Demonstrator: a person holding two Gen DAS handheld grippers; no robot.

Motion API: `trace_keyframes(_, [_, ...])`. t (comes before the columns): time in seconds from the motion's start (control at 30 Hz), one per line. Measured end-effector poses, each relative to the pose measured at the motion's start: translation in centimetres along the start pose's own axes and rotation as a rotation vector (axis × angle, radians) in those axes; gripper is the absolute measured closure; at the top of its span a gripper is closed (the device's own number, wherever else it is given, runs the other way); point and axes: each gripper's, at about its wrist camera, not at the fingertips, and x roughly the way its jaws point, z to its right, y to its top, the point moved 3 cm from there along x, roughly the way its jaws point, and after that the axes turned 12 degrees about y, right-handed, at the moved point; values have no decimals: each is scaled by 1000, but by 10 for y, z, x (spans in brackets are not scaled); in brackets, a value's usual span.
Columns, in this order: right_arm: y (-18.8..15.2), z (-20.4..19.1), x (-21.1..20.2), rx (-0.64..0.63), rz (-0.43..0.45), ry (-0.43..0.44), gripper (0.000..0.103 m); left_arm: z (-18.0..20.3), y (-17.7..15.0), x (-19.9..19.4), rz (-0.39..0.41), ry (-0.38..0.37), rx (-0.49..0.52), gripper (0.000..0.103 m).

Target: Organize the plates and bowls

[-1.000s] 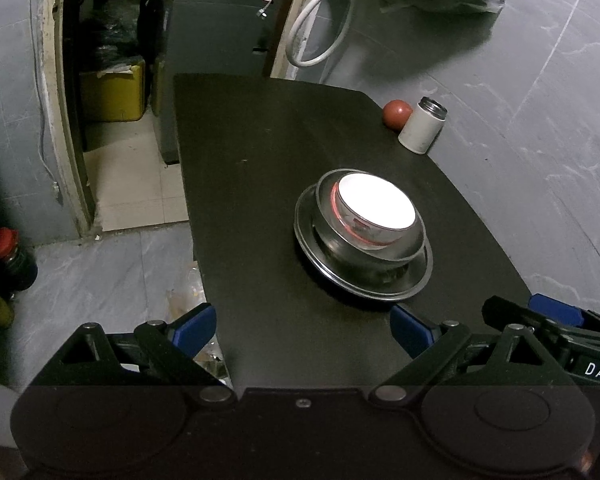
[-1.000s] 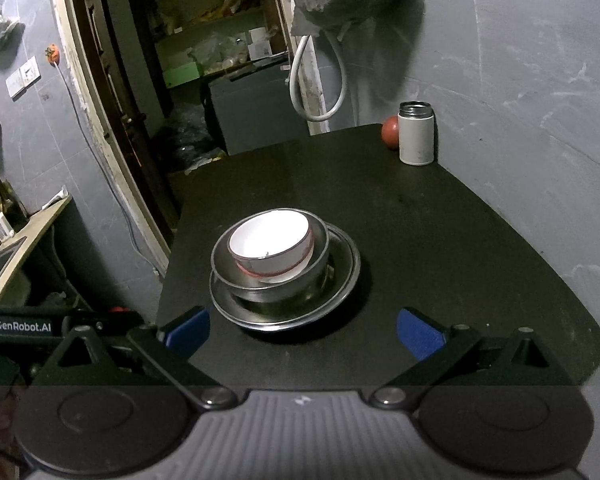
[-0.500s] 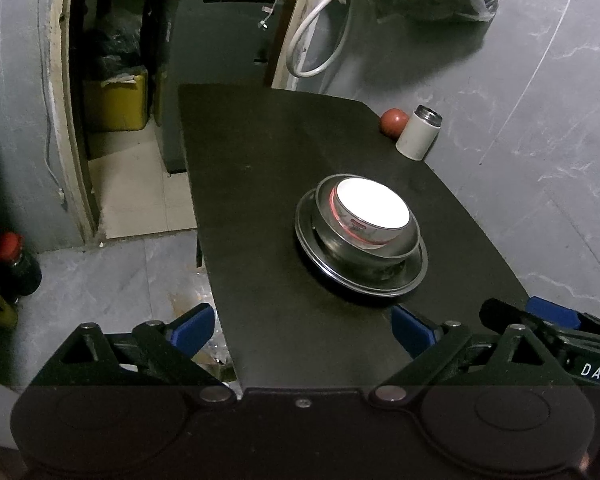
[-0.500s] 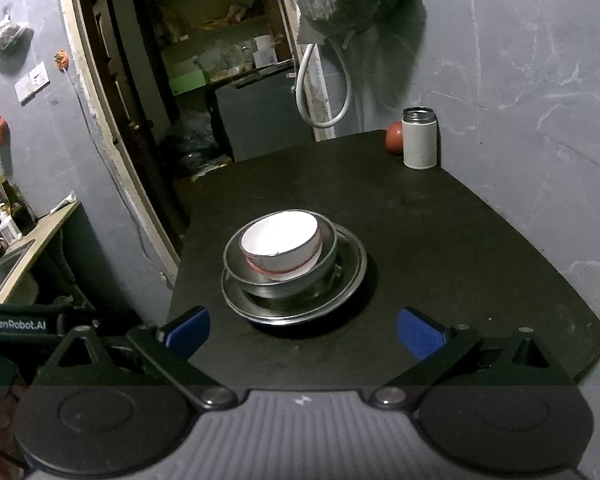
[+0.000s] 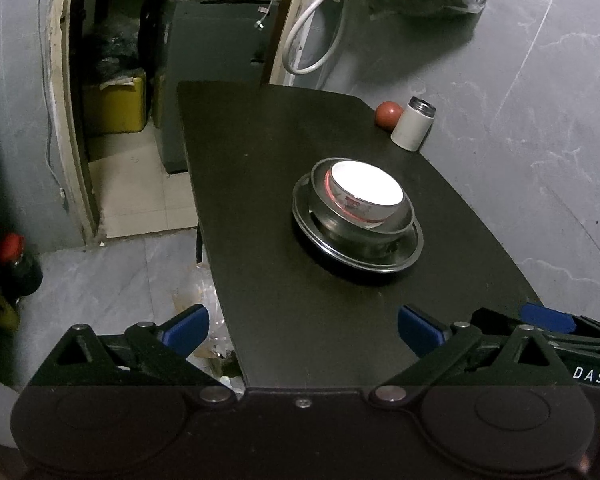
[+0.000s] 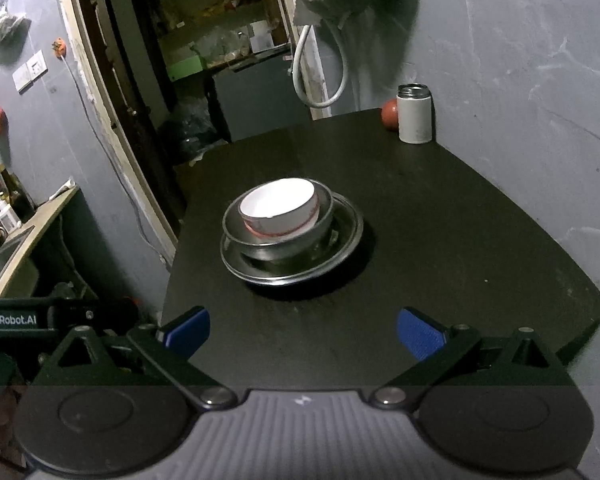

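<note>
Dark tabletop (image 6: 440, 216): white bowl (image 6: 278, 210) nested in steel bowl (image 6: 276, 240) on plate (image 6: 340, 248).
We hold both grippers (image 5: 302, 330) (image 6: 302, 330) back, fingers apart and empty; we'd grip rims, since the white bowl looks breakable and the steel slick.

On the matte black desk (image 5: 260, 200) sits a neat stack: a white ceramic bowl with a red band (image 5: 366, 196) nested in a steel bowl (image 5: 396, 229), both on a round steel plate (image 5: 312, 236). Far corner, a white cylindrical flask with a metal cap (image 5: 413, 123) stands just beside a red ball (image 5: 388, 114). Down low, the left tongs (image 5: 302, 330) hang wide apart, blue-padded, empty, well short of the stack.
</note>
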Motion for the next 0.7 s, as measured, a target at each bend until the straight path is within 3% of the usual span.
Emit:
trace_keyframes(0.43, [-2, 0, -12, -31, -15, -52, 1, 9, -17, 2, 33, -16, 6, 1])
trace_keyframes(0.7, [-11, -1, -19, -28, 14, -75, 1, 11, -27, 0, 54, 15, 46, 1])
